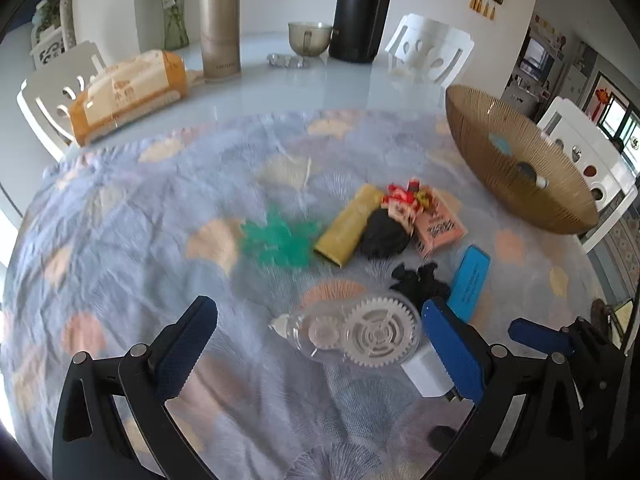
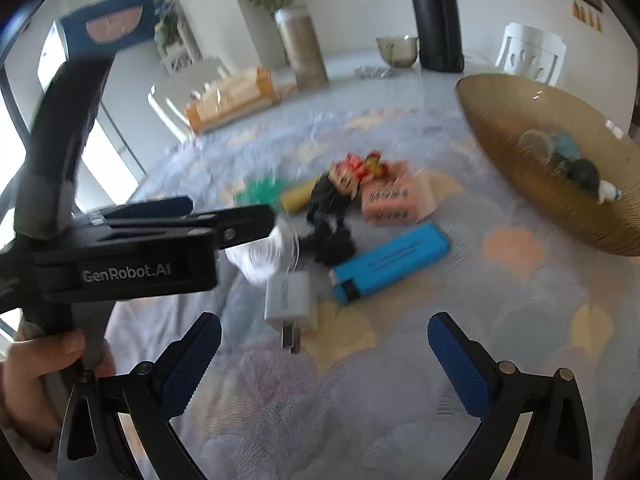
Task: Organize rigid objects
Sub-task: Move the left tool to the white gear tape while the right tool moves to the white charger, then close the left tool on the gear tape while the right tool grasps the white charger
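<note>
We take the tape dispenser (image 1: 352, 334) as the nearest thing to lift: a clear plastic shell with white gears inside, which we judge light, stiff and a little slick, so we would pinch it across its flat sides near the big gear, not at the thin nose. It lies on the cloth-covered surface (image 1: 140, 220), between the pads of the left gripper (image 1: 320, 344) and close to the right-hand pad. The white charger (image 2: 290, 296) sits just beside it at 5 o'clock, small, hard and blocky, with its plug facing us; its flat sides look best to hold. The blue case (image 2: 390, 264) lies at 2 o'clock from the charger, and the bowl (image 1: 520, 168) stands well apart at 2 o'clock, already holding a few small items. The left jaws stand wide open and hold nothing. The right gripper (image 2: 324, 364) also stands wide open over bare cloth, touching nothing, with the charger just ahead.
</note>
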### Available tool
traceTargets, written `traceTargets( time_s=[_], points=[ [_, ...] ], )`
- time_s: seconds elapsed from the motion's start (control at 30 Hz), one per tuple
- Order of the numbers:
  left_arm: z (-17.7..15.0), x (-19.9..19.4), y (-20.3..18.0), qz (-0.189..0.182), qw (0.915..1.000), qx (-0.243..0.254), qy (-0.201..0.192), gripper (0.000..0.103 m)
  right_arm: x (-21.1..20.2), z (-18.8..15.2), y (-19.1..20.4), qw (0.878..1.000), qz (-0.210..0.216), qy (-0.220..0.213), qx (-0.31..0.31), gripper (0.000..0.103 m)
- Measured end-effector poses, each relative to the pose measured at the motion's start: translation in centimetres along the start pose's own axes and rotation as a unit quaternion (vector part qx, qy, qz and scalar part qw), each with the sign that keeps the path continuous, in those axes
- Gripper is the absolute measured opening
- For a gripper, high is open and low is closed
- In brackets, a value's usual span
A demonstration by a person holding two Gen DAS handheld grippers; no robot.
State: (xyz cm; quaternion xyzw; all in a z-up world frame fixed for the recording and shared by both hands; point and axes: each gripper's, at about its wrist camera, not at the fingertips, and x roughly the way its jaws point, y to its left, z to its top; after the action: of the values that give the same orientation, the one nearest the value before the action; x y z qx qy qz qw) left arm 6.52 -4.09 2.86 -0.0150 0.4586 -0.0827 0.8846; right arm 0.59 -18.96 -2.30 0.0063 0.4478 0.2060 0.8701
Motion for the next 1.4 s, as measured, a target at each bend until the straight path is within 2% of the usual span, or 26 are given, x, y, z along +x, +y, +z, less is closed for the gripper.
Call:
traceTargets(
  time_s=[0.13, 0.2, 0.27, 0.33, 0.37, 0.4, 0.47, 0.63, 0.8, 0.87, 1.0, 1.13, 1.2, 1.3, 1.33, 1.4],
  points=[
    [-0.7, 0.8, 0.3, -0.017, 0.9997, -0.018, -0.004, 0.103, 1.0, -0.3, -0.2, 1.000, -0.015, -0.018, 0.016, 0.100],
    [-1.1, 0.8, 0.3, -0.021, 0.9993, -0.027, -0.011, 0.103, 1.2, -0.2, -0.2, 0.999, -0.029, -0.023, 0.022, 0.088],
    [-1.5, 1.1, 0.2, -0.022, 0.9994, -0.027, -0.010, 0.103, 1.4, 0.1, 0.1, 0.999, -0.042, -0.021, 0.021, 0.084],
    [-1.7, 1.1, 0.1, -0.023, 0.9992, -0.028, -0.015, 0.103, 1.4, 0.3, 0.4, 0.999, -0.042, -0.022, 0.015, 0.075],
    [-1.8, 1.2, 0.3, -0.023, 0.9990, -0.035, -0.015, 0.103, 1.3, 0.3, 0.4, 0.999, -0.030, -0.024, 0.012, 0.065],
    [-1.8, 1.2, 0.3, -0.017, 0.9991, -0.035, -0.018, 0.103, 1.2, 0.2, 0.4, 0.999, -0.020, -0.027, 0.011, 0.050],
    [-2.1, 1.5, -0.2, 0.007, 0.9997, -0.014, -0.018, 0.103, 1.1, 0.1, 0.3, 0.999, -0.021, -0.027, 0.019, 0.032],
    [-2.1, 1.5, -0.3, 0.009, 0.9997, -0.012, -0.019, 0.103, 0.5, 0.1, -0.7, 0.998, 0.004, -0.032, 0.048, 0.030],
    [-2.0, 1.9, -0.7, 0.030, 0.9995, -0.001, -0.011, 0.103, -0.1, -0.5, -0.7, 0.998, 0.003, -0.035, 0.056, 0.030],
    [-2.0, 2.0, -1.0, 0.039, 0.9992, 0.004, -0.009, 0.103, -0.3, -0.8, -1.6, 0.996, 0.022, -0.038, 0.080, 0.030],
    [-2.1, 1.9, -0.6, 0.032, 0.9994, -0.004, -0.012, 0.103, -0.6, -1.0, -2.5, 0.993, 0.044, -0.044, 0.099, 0.029],
    [-2.3, 1.7, -0.3, 0.038, 0.9991, -0.013, -0.013, 0.103, -0.6, -0.9, -2.4, 0.994, 0.041, -0.043, 0.096, 0.029],
    [-2.9, 0.9, 0.4, 0.026, 0.9987, -0.037, -0.024, 0.103, -0.6, -1.0, -2.5, 0.993, 0.044, -0.045, 0.098, 0.029],
    [-3.6, -0.1, 1.8, -0.019, 0.9960, -0.075, -0.045, 0.103, -0.6, -1.1, -3.1, 0.990, 0.062, -0.048, 0.115, 0.029],
    [-3.8, -0.2, 2.1, -0.031, 0.9950, -0.082, -0.049, 0.103, -0.6, -1.1, -3.4, 0.989, 0.069, -0.049, 0.123, 0.029],
    [-3.8, -0.3, 1.8, -0.030, 0.9962, -0.069, -0.044, 0.103, -0.6, -1.2, -3.9, 0.987, 0.078, -0.051, 0.132, 0.029]
  ],
)
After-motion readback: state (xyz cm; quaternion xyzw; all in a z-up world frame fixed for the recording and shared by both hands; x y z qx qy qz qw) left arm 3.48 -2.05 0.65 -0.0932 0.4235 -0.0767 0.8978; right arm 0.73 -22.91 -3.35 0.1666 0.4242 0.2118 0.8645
